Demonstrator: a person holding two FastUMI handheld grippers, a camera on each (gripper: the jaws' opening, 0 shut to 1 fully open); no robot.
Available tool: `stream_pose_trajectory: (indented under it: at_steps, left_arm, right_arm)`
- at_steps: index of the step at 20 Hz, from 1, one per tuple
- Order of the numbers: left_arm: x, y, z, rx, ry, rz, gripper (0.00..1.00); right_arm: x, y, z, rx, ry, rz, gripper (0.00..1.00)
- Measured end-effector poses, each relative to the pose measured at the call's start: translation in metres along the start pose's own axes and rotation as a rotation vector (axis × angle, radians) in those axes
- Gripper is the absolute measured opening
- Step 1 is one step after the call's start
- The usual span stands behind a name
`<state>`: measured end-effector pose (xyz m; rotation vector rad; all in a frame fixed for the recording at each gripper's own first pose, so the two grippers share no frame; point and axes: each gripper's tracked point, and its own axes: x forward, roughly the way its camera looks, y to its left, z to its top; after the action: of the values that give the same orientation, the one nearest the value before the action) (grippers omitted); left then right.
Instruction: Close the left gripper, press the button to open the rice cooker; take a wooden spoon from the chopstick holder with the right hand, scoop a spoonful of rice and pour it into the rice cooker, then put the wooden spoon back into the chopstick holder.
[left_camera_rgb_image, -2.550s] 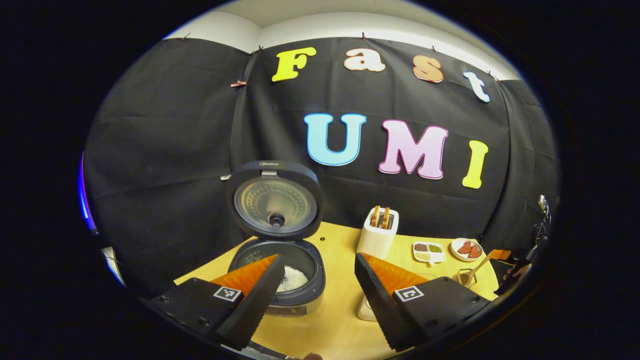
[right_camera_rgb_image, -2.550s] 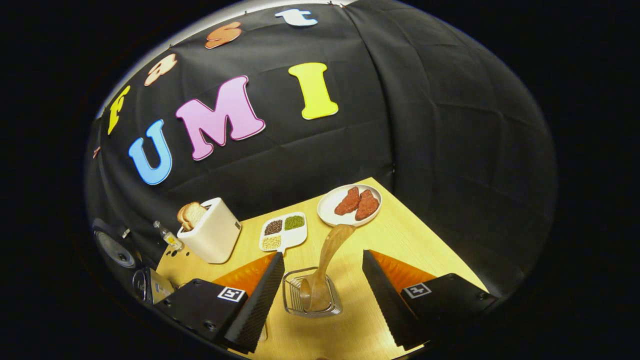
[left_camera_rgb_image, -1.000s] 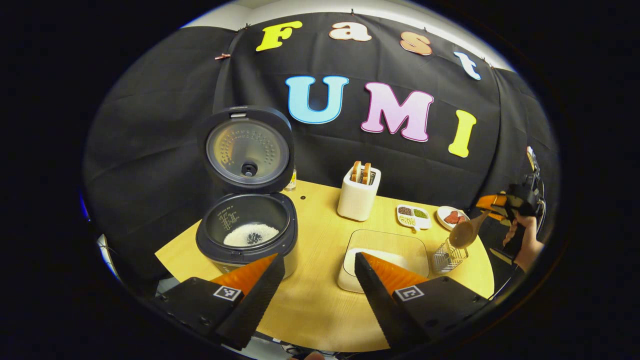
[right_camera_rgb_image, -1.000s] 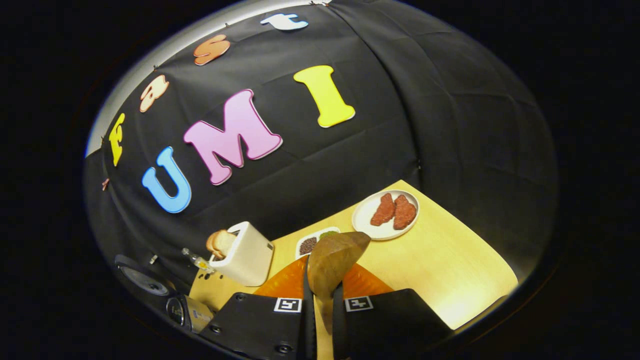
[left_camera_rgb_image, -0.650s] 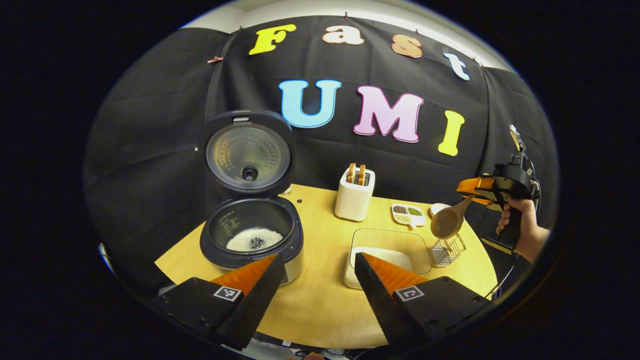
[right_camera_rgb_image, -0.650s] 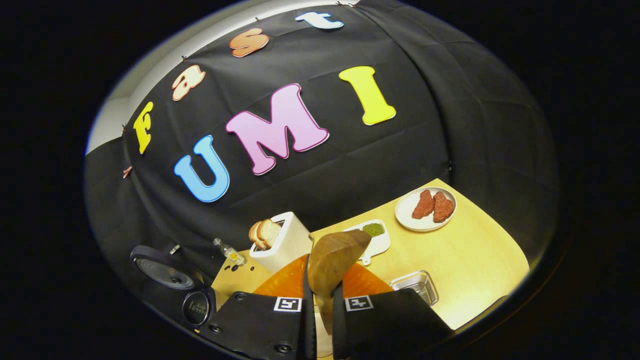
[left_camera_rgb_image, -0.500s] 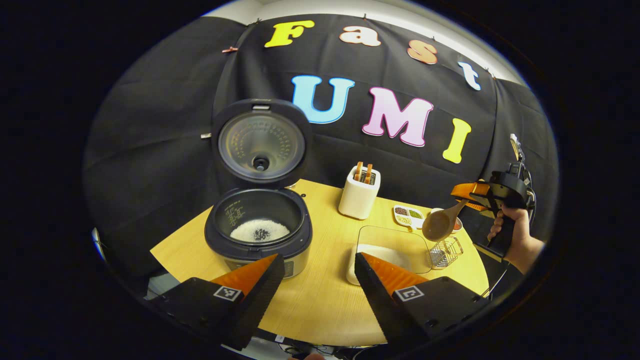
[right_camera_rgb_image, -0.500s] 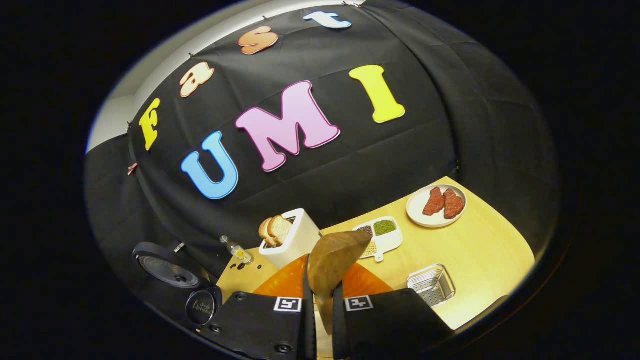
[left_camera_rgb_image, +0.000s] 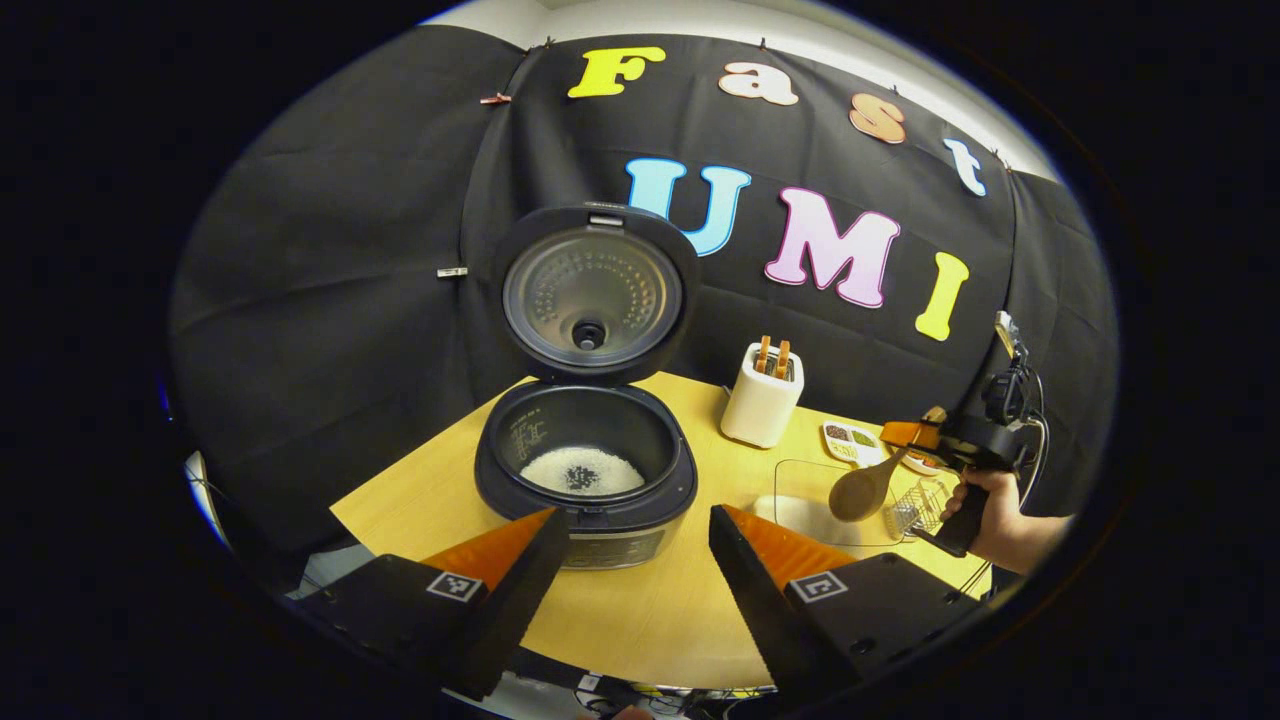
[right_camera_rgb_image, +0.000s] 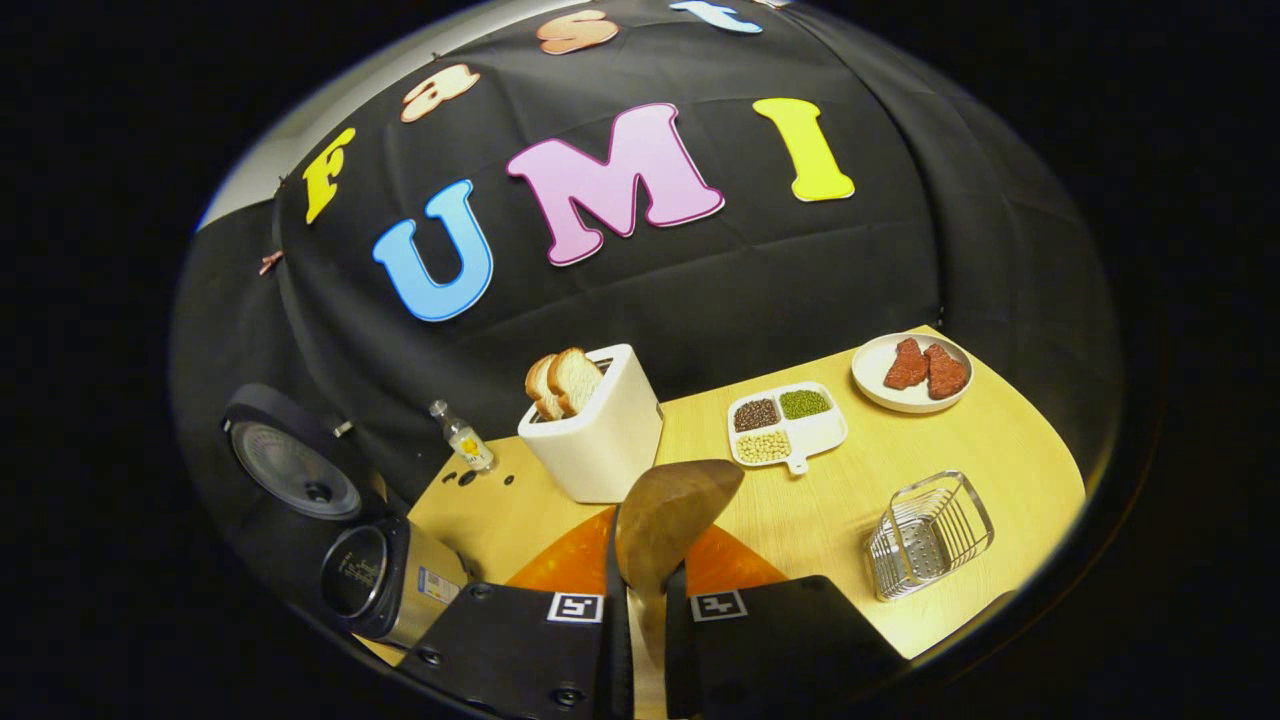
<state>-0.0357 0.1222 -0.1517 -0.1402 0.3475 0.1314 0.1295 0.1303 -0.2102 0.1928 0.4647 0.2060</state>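
- Right gripper, nearest in the right gripper view, is clamped on the wooden spoon, bowl raised over the table
- Left gripper stands with fingers wide apart and empty, in front of the rice cooker; its lid is up, rice in the pot
- Wire chopstick holder sits at the right; toaster, sectioned dish and plate lie beyond

My wooden table, bearing open rice cooker, white toaster, clear rice container, wire chopstick holder, three-part dish, plate of meat, small bottle.
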Motion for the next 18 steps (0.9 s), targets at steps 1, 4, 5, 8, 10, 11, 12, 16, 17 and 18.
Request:
stream_pose_trajectory:
  at_steps: [1, 4, 5, 8, 10, 11, 12, 16, 17, 18]
  left_arm:
    - [-0.001, 0.009, -0.001, 0.017, 0.005, 0.018, 0.95]
    - [-0.004, 0.029, -0.001, 0.036, 0.009, 0.043, 0.95]
    - [-0.003, 0.033, 0.0, 0.027, 0.011, 0.045, 0.95]
    - [-0.002, 0.041, -0.001, -0.015, 0.012, 0.046, 0.95]
    - [-0.003, 0.043, -0.002, -0.034, 0.009, 0.042, 0.95]
    - [-0.003, 0.043, -0.003, -0.04, 0.012, 0.037, 0.95]
    - [-0.004, 0.044, -0.006, -0.043, 0.013, 0.033, 0.95]
    - [-0.007, 0.048, -0.008, -0.049, 0.015, 0.025, 0.95]
    - [-0.009, 0.049, -0.008, -0.055, 0.014, 0.023, 0.95]
    - [-0.01, 0.05, -0.009, -0.063, 0.016, 0.019, 0.95]
  right_arm:
    - [0.004, 0.0, -0.007, -0.001, 0.003, -0.002, 0.17]
    - [0.011, -0.004, -0.026, -0.006, 0.014, -0.033, 0.17]
    - [0.013, -0.004, -0.035, -0.017, 0.032, -0.04, 0.17]
    - [0.014, 0.008, -0.046, -0.028, 0.042, -0.033, 0.12]
    - [0.012, 0.018, -0.053, -0.021, 0.062, -0.025, 0.17]
    - [0.011, 0.025, -0.058, -0.005, 0.08, -0.012, 0.17]
    - [0.01, 0.032, -0.063, 0.012, 0.097, -0.005, 0.17]
    - [0.005, 0.058, -0.075, 0.109, 0.161, 0.027, 0.17]
    - [0.002, 0.063, -0.077, 0.146, 0.179, 0.031, 0.17]
    - [0.001, 0.068, -0.078, 0.182, 0.195, 0.033, 0.17]
